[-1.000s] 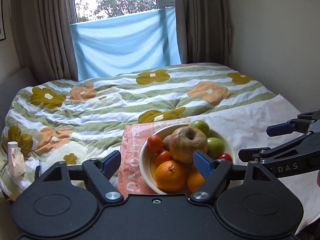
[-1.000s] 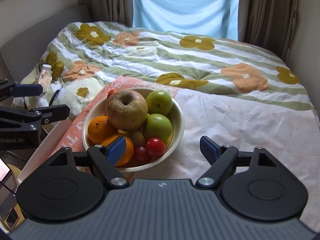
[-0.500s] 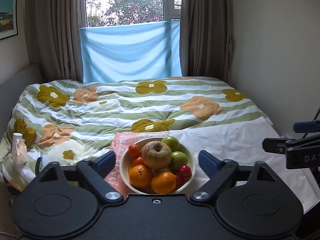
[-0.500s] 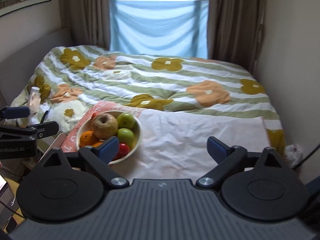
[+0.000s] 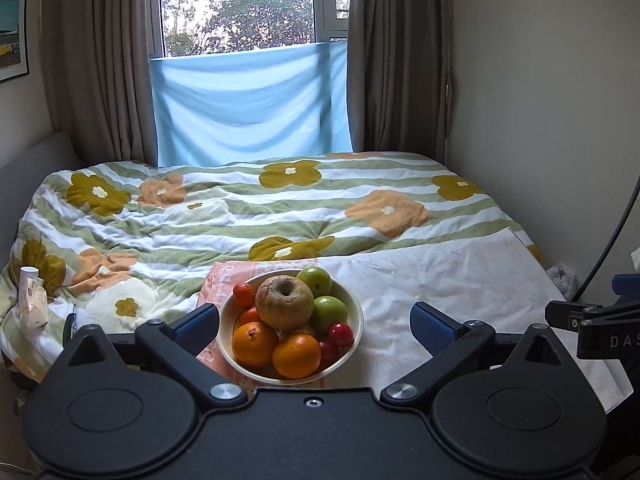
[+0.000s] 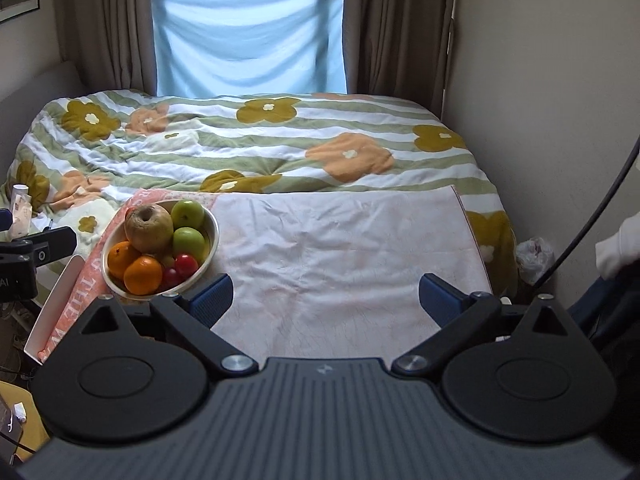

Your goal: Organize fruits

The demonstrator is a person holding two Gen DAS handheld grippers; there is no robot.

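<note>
bowl [image 5: 352, 312] of fruit near bed's front left edge on pale cloth [image 6: 340, 248], wide bare cloth rightward, two oranges, two green apples, left gripper [image 5: 314, 326] jaws just opening wide, empty, right gripper [image 6: 326, 300] spread, empty

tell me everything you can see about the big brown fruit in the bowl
The big brown fruit is round, dull tan-brown and rough-skinned, with a deep dimple on top. It looks apple-shaped and aged or russeted. It is the largest piece, sitting upright atop the pile in the cream bowl, touching two green fruits and the oranges. Neither tongs touch it.
</note>
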